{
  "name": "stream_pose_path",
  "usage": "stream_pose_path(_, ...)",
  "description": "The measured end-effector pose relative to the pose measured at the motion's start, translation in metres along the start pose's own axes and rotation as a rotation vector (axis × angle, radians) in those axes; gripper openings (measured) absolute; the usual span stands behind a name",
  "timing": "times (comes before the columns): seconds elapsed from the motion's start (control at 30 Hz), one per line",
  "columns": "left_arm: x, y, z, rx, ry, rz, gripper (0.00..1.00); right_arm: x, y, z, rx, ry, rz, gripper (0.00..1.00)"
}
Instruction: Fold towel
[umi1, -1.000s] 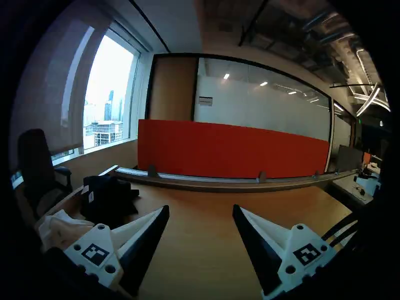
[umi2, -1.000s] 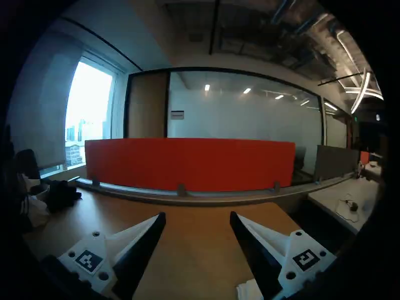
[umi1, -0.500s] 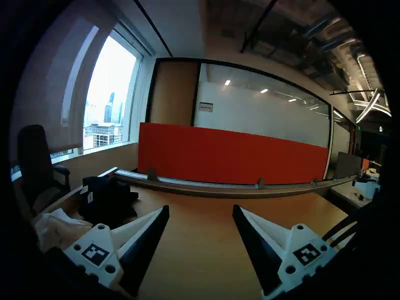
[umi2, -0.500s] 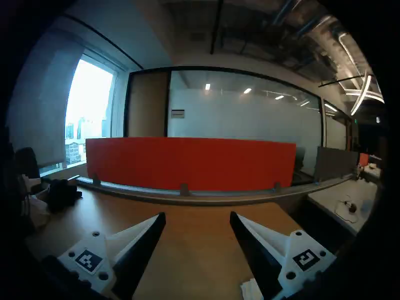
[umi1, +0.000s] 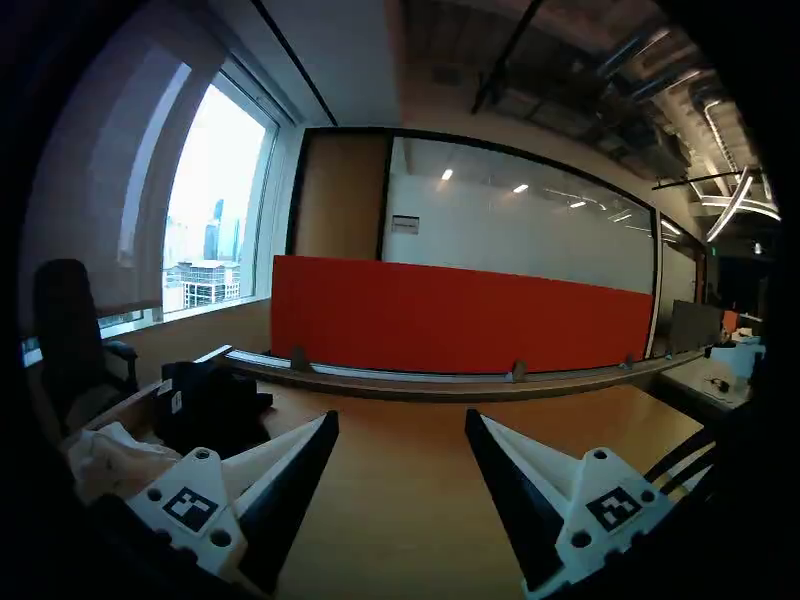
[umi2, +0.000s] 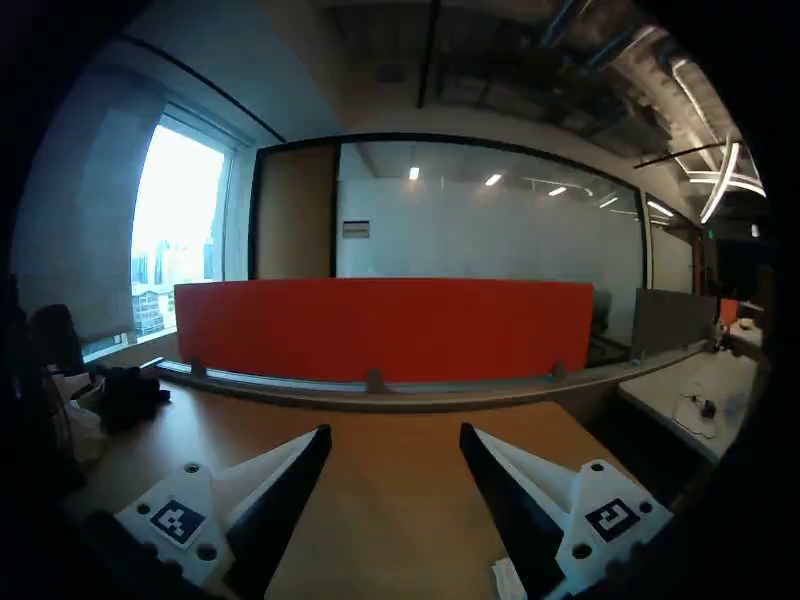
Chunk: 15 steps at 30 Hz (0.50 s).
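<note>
The likely towel (umi1: 115, 455), a pale crumpled heap beside a black bundle (umi1: 210, 405) at the worktop's (umi1: 400, 500) left edge, lies left of the nearer left hand-held gripper (umi1: 400, 415); it and the right hand-held gripper (umi2: 395, 430) both gape empty.

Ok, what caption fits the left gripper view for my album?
Open left gripper hovers over a wooden desk, a dark bundle lying nearby.

The left gripper (umi1: 400, 414) and the right gripper (umi2: 394, 428) each had two white wedge fingers (umi1: 265, 458) with black inner faces, square black-and-white markers (umi1: 190, 508) and screw holes (umi1: 203, 454).
</note>
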<state>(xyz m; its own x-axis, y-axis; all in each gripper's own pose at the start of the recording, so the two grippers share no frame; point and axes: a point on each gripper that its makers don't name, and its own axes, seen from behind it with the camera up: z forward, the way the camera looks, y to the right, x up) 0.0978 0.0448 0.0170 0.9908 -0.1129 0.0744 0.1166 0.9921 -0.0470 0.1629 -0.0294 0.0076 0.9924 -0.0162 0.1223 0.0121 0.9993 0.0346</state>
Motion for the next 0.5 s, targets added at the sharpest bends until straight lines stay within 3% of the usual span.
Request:
stream_pose_path(0.3,-0.021,0.002,0.001,-0.010,0.036,0.055,0.94,-0.001,0.002,-0.006,-0.019,0.001,0.042,1.00)
stream_pose_path(0.5,-0.040,-0.005,-0.002,-0.002,0.060,0.090,0.94,-0.001,0.005,-0.009,-0.038,0.021,0.055,1.00)
